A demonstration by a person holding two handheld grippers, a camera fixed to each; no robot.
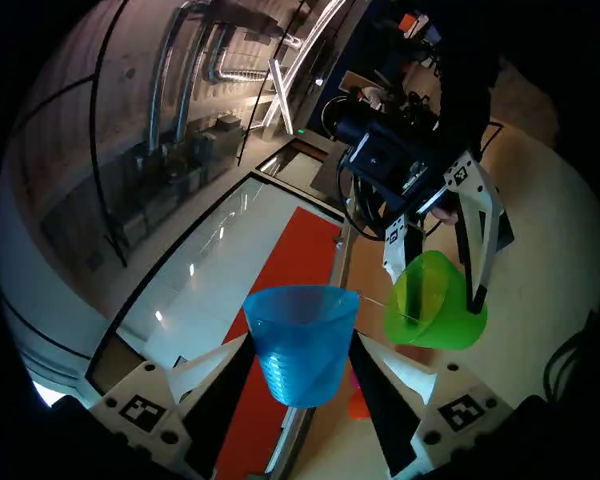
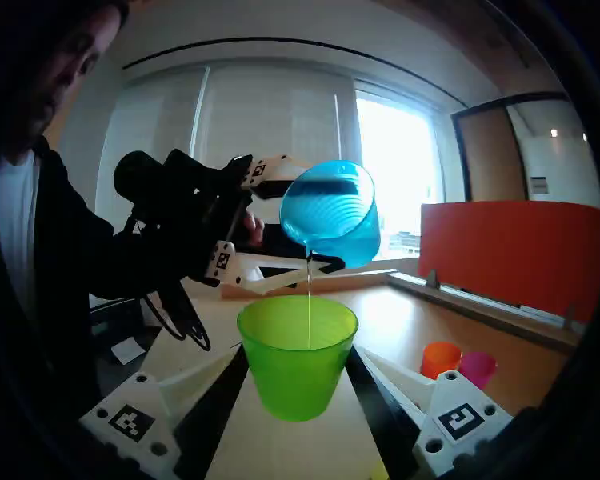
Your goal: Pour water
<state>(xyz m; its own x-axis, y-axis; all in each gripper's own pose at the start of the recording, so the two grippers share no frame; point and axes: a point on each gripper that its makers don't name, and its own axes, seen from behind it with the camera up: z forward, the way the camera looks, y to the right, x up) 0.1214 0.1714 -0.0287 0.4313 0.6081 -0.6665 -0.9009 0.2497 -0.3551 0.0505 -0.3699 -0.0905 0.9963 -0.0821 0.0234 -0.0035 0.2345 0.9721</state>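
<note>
Right gripper view has the green cup (image 2: 298, 364) clamped between the fingers of the right gripper (image 2: 298, 352), upright and apparently lifted off the table (image 2: 396, 320). Above it the left gripper (image 2: 318, 220) is closed on the blue cup (image 2: 332, 212), which is tipped steeply. A thin stream of water (image 2: 309, 296) falls from its lip into the green cup's mouth. An orange cup (image 2: 441, 358) and a pink cup (image 2: 478, 368) stand aside, near each other. Pouring looks to be mid-way, though the water levels cannot be told. Next, the blue cup probably needs a slow further tilt with its lip centred over the green cup, then righting.
</note>
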